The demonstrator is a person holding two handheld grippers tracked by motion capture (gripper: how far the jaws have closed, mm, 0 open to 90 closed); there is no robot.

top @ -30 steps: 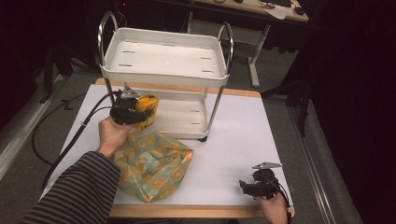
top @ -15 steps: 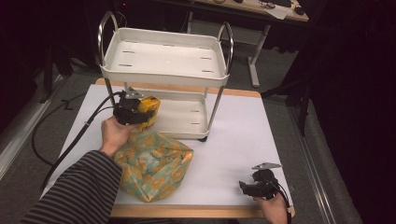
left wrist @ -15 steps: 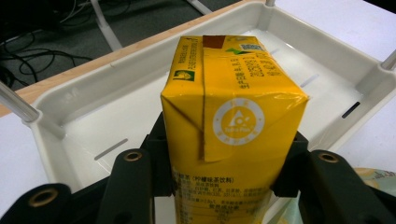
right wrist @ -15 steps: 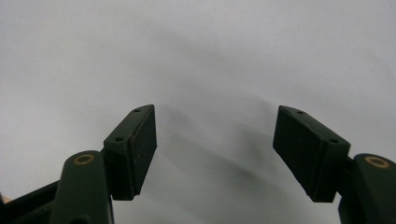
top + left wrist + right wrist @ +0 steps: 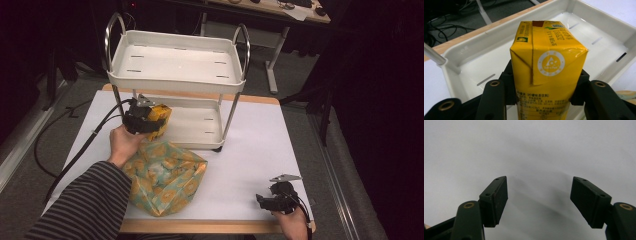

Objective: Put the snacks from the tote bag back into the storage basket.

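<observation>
The left gripper [image 5: 150, 120] pinches a yellow drink carton [image 5: 159, 119] between its jaws, and over the last second it has edged forward, toward twelve o'clock, from above the patterned bag [image 5: 162, 175] to the near-left corner of the cart's lower tray [image 5: 200, 131]; the shift is small, but it puts the carton at the lip of the tray rather than over the table. In the left gripper view the carton [image 5: 549, 62] stands roughly upright, its folded end facing the camera, the black pads pressed against its two sides, and the white tray [image 5: 599, 27] lies behind and beneath it, with slots showing in its floor; whether the carton's base already touches the tray cannot be told, since the jaws hide it.

The right gripper [image 5: 272, 200] has not moved in that time; it rests at about five o'clock on the white table [image 5: 260, 140], well apart from the cart, and in the right gripper view its jaws stand spread with nothing between them and bare table surface [image 5: 536, 150] ahead.

The likely meaning is that the work is a transfer from bag to cart, and that the carry is almost done; what seems to remain is to lower the carton onto the lower tray, clear of the chrome post [image 5: 116, 97] at ten o'clock from it, and then let go. The upper tray [image 5: 175, 65] is bare, and sits close overhead, so the approach should stay low.
</observation>
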